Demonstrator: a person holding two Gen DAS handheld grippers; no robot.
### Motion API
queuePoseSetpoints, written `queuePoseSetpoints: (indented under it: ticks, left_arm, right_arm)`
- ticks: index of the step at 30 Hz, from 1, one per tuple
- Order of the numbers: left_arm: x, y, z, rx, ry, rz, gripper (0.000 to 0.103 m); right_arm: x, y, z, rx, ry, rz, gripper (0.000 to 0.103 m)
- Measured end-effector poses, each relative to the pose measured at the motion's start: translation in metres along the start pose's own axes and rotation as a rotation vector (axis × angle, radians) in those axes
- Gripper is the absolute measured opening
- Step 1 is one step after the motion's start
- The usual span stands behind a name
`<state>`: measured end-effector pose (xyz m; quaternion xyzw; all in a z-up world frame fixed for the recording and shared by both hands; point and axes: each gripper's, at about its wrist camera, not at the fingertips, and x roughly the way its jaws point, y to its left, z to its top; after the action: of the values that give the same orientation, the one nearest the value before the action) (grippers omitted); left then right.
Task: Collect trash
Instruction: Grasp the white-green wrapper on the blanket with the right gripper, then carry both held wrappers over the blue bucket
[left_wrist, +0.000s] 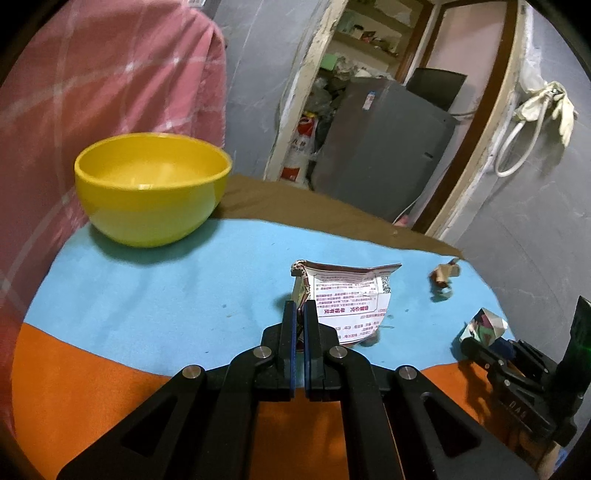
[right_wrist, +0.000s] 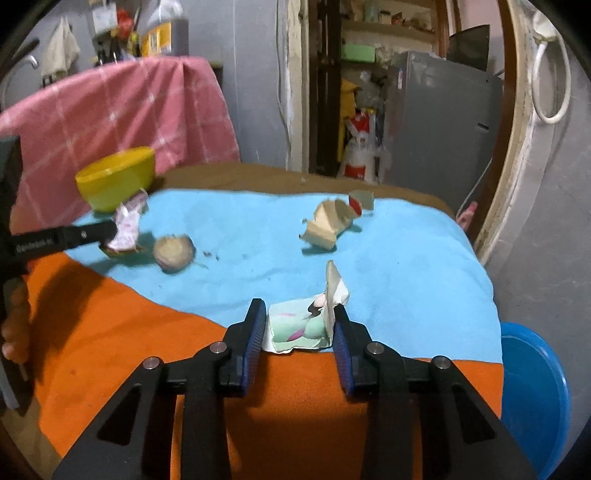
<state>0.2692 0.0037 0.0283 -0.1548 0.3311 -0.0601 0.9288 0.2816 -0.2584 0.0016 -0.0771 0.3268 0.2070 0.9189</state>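
My left gripper (left_wrist: 300, 308) is shut on the edge of a white printed wrapper (left_wrist: 347, 295) with red text, which stands crumpled on the blue cloth (left_wrist: 166, 295). In the right wrist view it (right_wrist: 107, 234) comes in from the left with the wrapper (right_wrist: 127, 223). My right gripper (right_wrist: 299, 312) has its blue pads (right_wrist: 256, 332) pressed on both sides of a green and white paper scrap (right_wrist: 299, 328), which is buckled upward at its right side. A yellow bowl (left_wrist: 151, 184) stands at the far left of the cloth.
On the blue cloth lie a round brownish ball (right_wrist: 173, 253), a tan cardboard scrap (right_wrist: 325, 225) and a small red and white scrap (right_wrist: 360, 201). An orange cloth (right_wrist: 110, 332) covers the near side. A blue basin (right_wrist: 532, 387) sits low on the right. A pink checked cloth (left_wrist: 110, 92) hangs behind the bowl.
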Motion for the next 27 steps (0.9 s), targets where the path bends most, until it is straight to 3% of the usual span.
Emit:
queuePoseSetpoints:
  ticks: [7,10,14,19,24,27]
  left_arm:
    - [-0.015,-0.051,0.011,0.048,-0.063,-0.073,0.001]
    - [-0.02,-0.087,0.017,0.087,-0.092,-0.129,0.001]
    - [-0.018,-0.136,0.021,0.141,-0.106,-0.204,0.001]
    - [-0.008,-0.198,0.016,0.218,-0.099,-0.293,0.001]
    - [0.016,-0.26,-0.002,0.287,-0.033,-0.37,0.001]
    - [0.033,-0.286,-0.015,0.314,0.022,-0.379,0.001]
  right_arm:
    - [-0.06,-0.017,0.004,0.039,-0.278,-0.064,0.032]
    - [-0.094,-0.03,0.002,0.066,-0.418,-0.126,0.032]
    - [-0.124,-0.048,-0.002,0.099,-0.524,-0.225,0.032]
    - [-0.148,-0.089,-0.016,0.185,-0.565,-0.334,0.033]
    - [-0.16,-0.134,-0.038,0.299,-0.527,-0.407,0.033]
    - [-0.166,-0.154,-0.054,0.356,-0.495,-0.437,0.033]
